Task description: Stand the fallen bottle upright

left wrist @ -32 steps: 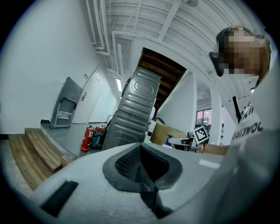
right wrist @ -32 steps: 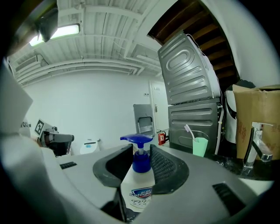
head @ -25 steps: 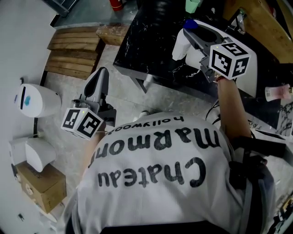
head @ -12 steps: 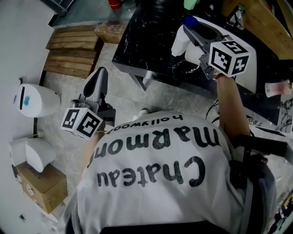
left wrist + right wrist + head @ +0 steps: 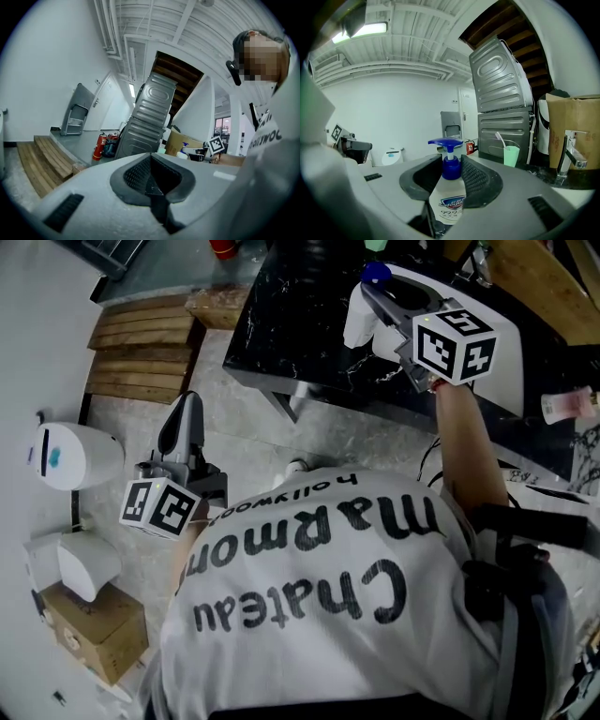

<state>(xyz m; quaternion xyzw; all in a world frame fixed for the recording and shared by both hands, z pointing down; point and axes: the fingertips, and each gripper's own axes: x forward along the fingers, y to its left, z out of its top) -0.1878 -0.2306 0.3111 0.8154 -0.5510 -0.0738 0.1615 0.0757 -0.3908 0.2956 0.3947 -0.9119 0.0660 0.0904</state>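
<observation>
A white pump bottle [image 5: 449,190] with a blue pump head stands upright between the dark pads of my right gripper [image 5: 450,165], which is shut on its body just below the collar. In the head view the bottle [image 5: 360,326] is over the black marble table [image 5: 281,329], held in the right gripper [image 5: 375,298]. Its base is hidden, so I cannot tell whether it rests on the tabletop. My left gripper [image 5: 186,413] hangs beside the person over the floor, well away from the table. Its pads meet with nothing between them [image 5: 152,174].
Behind the bottle stand a green cup with a straw [image 5: 511,155], a tap [image 5: 570,154] and a cardboard box [image 5: 576,124]. On the floor to the left are wooden pallets [image 5: 141,343], a white bin [image 5: 70,454] and another cardboard box [image 5: 89,626].
The head view has shifted a little. Both grippers keep their places and the bottle stays in the right gripper.
</observation>
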